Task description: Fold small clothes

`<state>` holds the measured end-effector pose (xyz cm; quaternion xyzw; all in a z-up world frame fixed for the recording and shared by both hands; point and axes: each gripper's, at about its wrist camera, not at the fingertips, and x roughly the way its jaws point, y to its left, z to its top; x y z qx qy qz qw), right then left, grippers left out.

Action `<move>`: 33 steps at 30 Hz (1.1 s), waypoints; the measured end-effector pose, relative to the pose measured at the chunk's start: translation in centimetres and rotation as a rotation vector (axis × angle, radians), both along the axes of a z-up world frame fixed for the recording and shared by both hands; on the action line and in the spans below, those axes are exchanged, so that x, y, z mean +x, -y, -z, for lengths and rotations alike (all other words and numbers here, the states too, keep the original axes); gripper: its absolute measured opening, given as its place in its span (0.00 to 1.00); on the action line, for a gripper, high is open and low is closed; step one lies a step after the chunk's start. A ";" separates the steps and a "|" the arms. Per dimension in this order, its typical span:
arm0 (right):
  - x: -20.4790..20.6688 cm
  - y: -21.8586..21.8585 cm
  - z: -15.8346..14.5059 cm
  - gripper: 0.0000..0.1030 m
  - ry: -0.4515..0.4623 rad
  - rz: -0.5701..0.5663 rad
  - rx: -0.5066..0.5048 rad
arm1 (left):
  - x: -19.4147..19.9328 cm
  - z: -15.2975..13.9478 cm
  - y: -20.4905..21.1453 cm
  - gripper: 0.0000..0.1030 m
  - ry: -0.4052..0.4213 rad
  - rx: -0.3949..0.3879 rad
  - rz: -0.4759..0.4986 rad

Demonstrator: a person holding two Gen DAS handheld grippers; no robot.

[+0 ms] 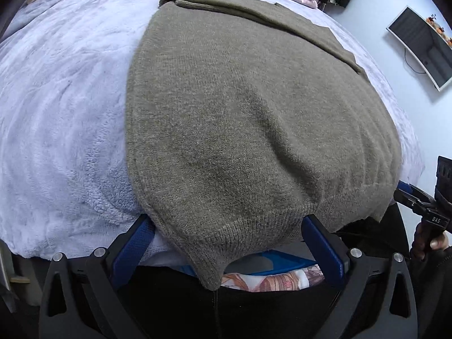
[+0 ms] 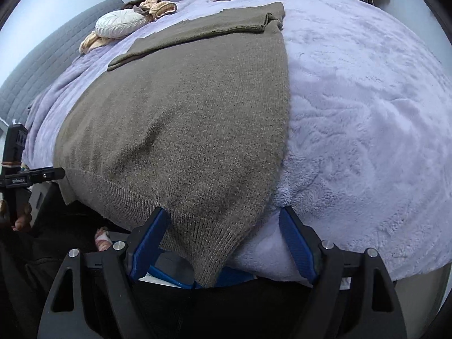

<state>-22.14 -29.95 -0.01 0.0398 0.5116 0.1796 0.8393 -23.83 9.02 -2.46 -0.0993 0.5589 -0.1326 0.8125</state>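
Sweater (image 1: 254, 118) olive knit, ribbed hem

— Soft, even daylight here, cool and a bit bluish, no glare anywhere.

— Shadows?

— Faint ones only, in the dip of the sweater (image 1: 240, 118) and dark under the bed's near edge.

— Sharpness?

— Knit crisp mid-frame in both views. The blanket (image 2: 367, 107) smears toward the rim, everything bulges like a ball, and black corners ring each picture.
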 end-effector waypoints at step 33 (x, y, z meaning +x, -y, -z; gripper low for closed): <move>0.3 -0.9 2.0 0.21 -0.064 -0.096 0.180 | -1.3 -1.4 -2.1 0.12 -0.002 -0.083 0.007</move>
